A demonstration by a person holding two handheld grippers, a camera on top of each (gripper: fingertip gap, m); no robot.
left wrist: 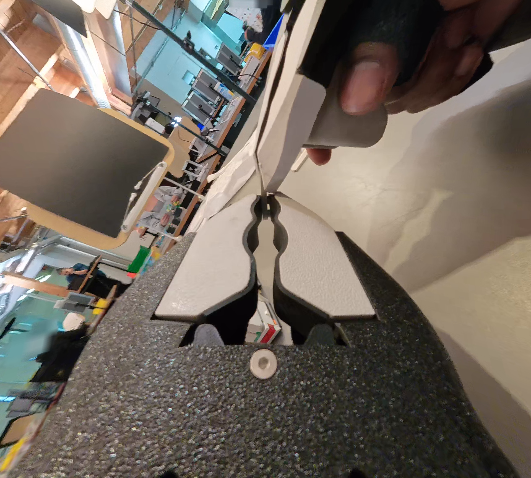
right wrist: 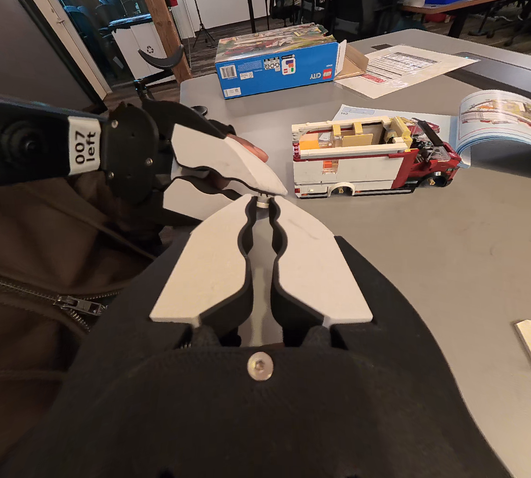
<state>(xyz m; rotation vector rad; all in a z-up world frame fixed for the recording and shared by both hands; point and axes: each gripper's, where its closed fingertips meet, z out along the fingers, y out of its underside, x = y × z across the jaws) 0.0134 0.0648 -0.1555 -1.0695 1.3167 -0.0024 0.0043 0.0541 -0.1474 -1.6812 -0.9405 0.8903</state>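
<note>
Nearest the lens in the right wrist view is the black body of the right hand-held gripper (right wrist: pixel 263 201), its two white fingers reaching toward twelve o'clock and closed on a small white round piece (right wrist: pixel 263 202) pinched at the very tips. The left hand-held gripper (right wrist: pixel 268 191) comes in from nine o'clock; its tips meet the same spot from above, nearly closed on a thin dark part (left wrist: pixel 265 207) that seems joined to the white piece.

Both tools hover over a grey tabletop (right wrist: pixel 402 248). At about one o'clock, near but apart from the tips, stands a red and white brick-built truck (right wrist: pixel 370 156) with its roof off. An open instruction booklet (right wrist: pixel 494 122) lies at two o'clock, and a blue toy box (right wrist: pixel 275 67) sits farther back at twelve.

The hold looks fragile — each grip is only at the fingertips. A small twist or uneven pull between the two tools could snap the tiny piece loose, and it might roll off across the tabletop.
</note>
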